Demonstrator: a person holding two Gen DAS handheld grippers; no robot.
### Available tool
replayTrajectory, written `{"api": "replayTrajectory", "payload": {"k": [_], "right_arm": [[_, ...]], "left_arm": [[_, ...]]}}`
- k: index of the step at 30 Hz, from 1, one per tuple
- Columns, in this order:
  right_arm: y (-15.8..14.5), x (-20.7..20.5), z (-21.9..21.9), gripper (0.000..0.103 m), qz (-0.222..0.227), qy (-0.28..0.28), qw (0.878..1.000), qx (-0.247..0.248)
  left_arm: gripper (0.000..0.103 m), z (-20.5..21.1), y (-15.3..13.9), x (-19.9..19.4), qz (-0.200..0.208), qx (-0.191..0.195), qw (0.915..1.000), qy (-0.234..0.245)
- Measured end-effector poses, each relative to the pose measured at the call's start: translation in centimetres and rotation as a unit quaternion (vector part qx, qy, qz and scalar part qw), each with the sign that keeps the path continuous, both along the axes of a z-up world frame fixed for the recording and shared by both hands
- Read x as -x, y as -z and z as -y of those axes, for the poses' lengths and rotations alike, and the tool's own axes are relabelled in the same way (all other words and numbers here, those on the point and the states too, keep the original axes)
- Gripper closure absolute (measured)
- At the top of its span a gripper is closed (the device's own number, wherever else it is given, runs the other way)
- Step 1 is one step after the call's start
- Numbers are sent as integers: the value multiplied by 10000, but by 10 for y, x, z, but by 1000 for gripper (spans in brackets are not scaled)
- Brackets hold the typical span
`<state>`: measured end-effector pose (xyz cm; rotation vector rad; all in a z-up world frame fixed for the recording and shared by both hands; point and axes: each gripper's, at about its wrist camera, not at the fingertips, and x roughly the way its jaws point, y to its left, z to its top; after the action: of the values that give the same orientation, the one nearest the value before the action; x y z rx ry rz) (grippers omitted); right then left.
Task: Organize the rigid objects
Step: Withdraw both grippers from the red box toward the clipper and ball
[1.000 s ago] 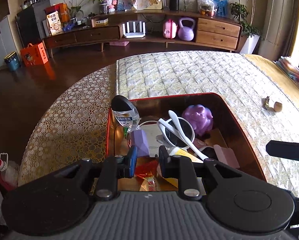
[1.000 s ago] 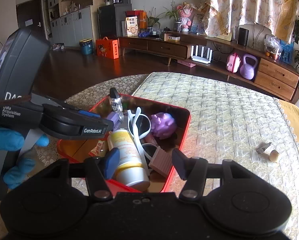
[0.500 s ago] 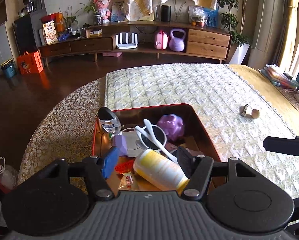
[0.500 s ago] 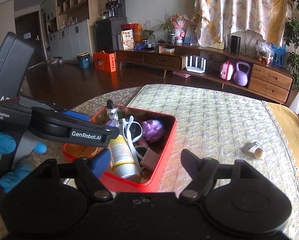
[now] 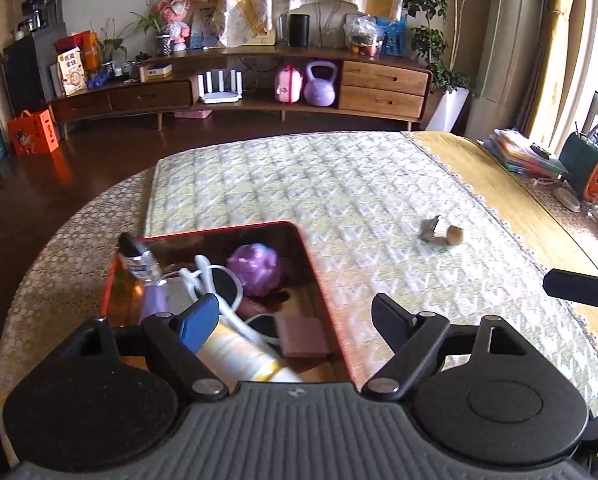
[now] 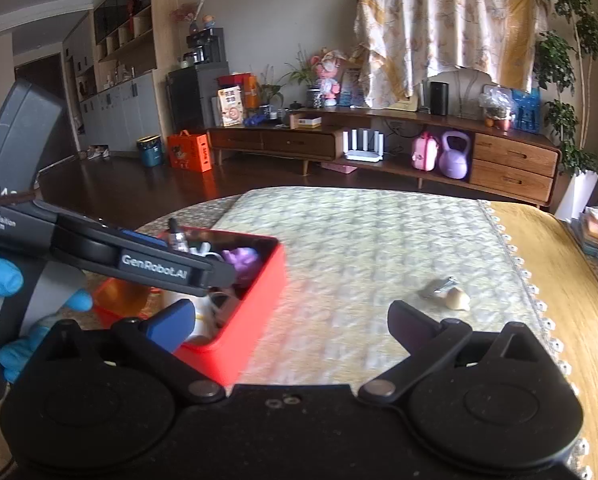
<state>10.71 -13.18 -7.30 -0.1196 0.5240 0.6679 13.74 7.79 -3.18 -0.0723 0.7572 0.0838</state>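
Observation:
A red tray (image 5: 323, 280) sits on the quilted table and holds a purple toy (image 5: 255, 268), white glasses (image 5: 211, 280), a small clear bottle (image 5: 139, 260), a pink block (image 5: 303, 336) and a white-and-yellow bottle (image 5: 243, 360). My left gripper (image 5: 295, 316) is open and empty, just above the tray's near right corner. My right gripper (image 6: 291, 320) is open and empty, to the right of the tray (image 6: 259, 304). A small tan object with a metal clip (image 5: 443, 234) lies loose on the cloth; it also shows in the right wrist view (image 6: 447, 294).
The left gripper's body (image 6: 99, 256), held by a blue-gloved hand, crosses the right wrist view over the tray. Books and containers (image 5: 539, 160) stand at the table's far right edge. A wooden sideboard (image 5: 259, 88) is beyond the table.
My left gripper opened, letting the white-and-yellow bottle rest in the tray, then rose and swung right. My right gripper pulled back and up, away from the tray.

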Motion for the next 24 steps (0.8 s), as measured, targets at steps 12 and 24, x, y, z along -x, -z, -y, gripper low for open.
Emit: {"api": "replayTrajectory", "payload": {"k": [12, 24], "right_arm": [[25, -59, 60, 1, -79, 487, 9983, 303], [56, -113, 73, 4, -161, 276, 9978, 574]], "left_arm": [[19, 80, 5, -77, -77, -232, 9969, 753], [19, 123, 51, -177, -573, -803, 9888, 1119]]}}
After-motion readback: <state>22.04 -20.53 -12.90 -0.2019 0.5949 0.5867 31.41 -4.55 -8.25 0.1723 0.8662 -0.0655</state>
